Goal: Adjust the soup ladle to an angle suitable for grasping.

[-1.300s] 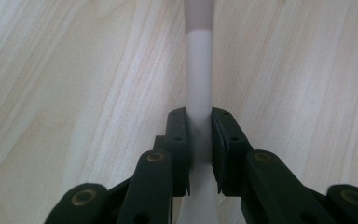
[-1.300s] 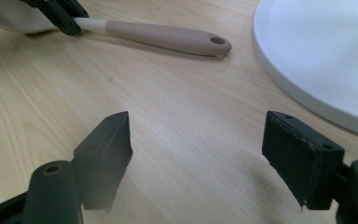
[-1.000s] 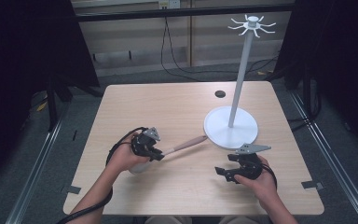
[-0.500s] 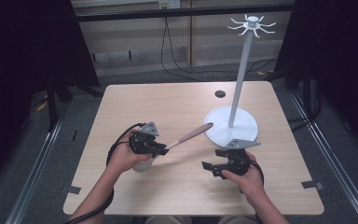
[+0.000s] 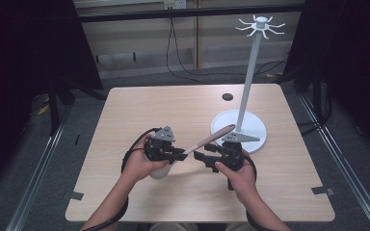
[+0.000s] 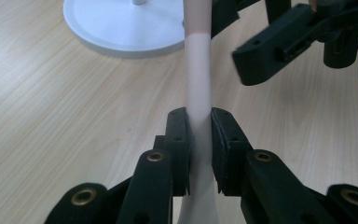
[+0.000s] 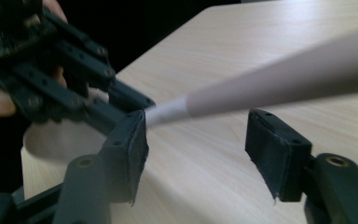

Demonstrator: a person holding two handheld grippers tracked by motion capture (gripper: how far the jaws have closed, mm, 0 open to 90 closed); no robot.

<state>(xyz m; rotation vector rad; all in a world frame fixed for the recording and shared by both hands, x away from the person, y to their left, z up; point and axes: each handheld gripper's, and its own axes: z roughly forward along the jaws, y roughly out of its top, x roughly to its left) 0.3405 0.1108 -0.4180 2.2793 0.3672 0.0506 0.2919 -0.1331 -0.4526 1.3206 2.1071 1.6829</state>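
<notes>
Since a second ago I have brought both hands toward the middle of the frame in the high view; the right gripper [image 5: 206, 156] has slid left from the lower right until it sits just beside the left gripper [image 5: 179, 155], and the spatula [image 5: 207, 139] now tilts up toward the white stand [image 5: 250, 132].

Nearest me, in the left gripper view, the left fingers [image 6: 179, 140] are closed tight on the pale neck of the spatula [image 6: 198, 84], which runs straight up the middle of the frame. In the right gripper view the right fingers [image 7: 279, 154] have just been closing but are not yet on anything: the handle [image 7: 279, 81] crosses above and between them, from centre left to the upper right, clear of both pads.

The risk I see is the right fingers closing low and missing the handle, or nudging it sideways and twisting it in the left grip, because it sits above the pad line. The two grippers are also close enough to knock together.

Farther back, the stand's hooks [image 5: 260, 25] wait at the upper right above the surface [image 5: 149, 110].
</notes>
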